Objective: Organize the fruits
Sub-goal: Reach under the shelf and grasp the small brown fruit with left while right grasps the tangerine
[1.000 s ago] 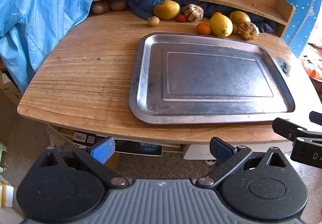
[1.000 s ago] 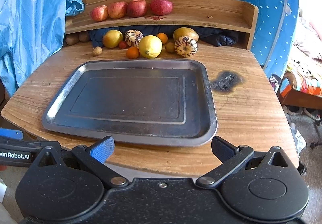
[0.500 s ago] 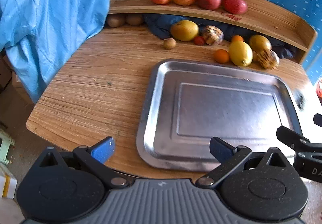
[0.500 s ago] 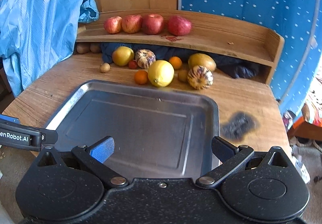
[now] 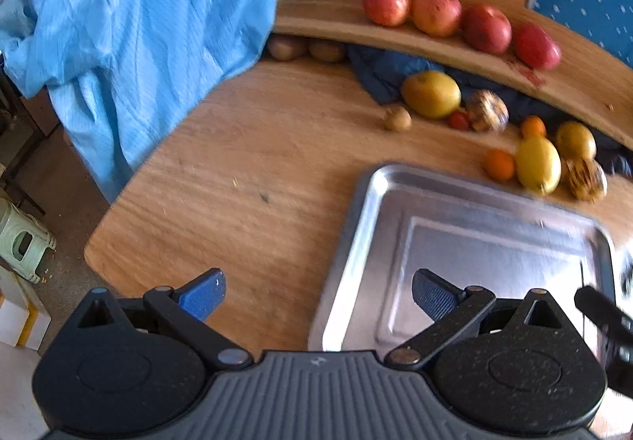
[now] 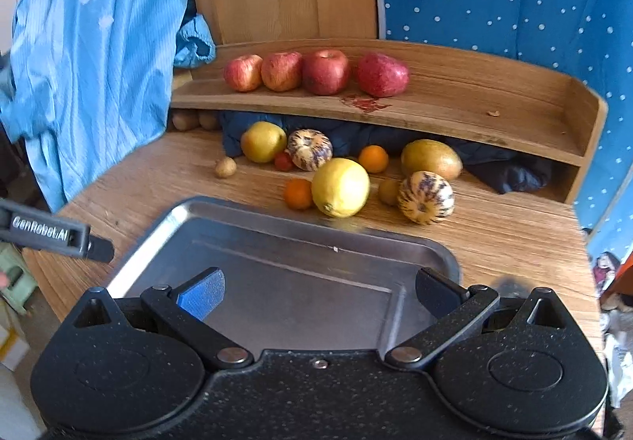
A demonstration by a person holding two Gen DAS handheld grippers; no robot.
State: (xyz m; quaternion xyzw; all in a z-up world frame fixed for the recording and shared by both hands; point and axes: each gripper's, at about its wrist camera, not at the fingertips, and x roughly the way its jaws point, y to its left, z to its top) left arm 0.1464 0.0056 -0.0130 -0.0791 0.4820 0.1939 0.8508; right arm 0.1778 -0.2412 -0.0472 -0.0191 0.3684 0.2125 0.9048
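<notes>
Tools both advanced: a second ago each hung short of the desk's near edge; now the right tool (image 6: 318,291), fingers spread and empty, sits over the near part of the steel tray (image 6: 158,238), and the left tool (image 5: 316,293), also spread and empty, straddles the tray's near-left corner. Reads as the approach stage; nothing sorted yet, tray bare.

Beyond the tray's far edge, loose fruit on the desk (image 6: 514,238): a large lemon (image 6: 340,187) just beside a small orange (image 6: 298,194), a striped melon (image 6: 425,197) to the right, a second orange (image 6: 373,158), mango (image 6: 430,159), yellow pear-like fruit (image 6: 263,141), another striped melon (image 6: 309,149), a tiny red fruit (image 6: 283,161). Farthest, four apples (image 6: 326,71) in a row on the raised shelf (image 6: 494,100).

Right view alone shows the shelf's right end and a red smear by the last apple. Left view alone shows the desk's left edge, the hanging blue cloth (image 5: 130,25) in full, and a stool (image 5: 23,238) on the floor; it is motion-blurred.
</notes>
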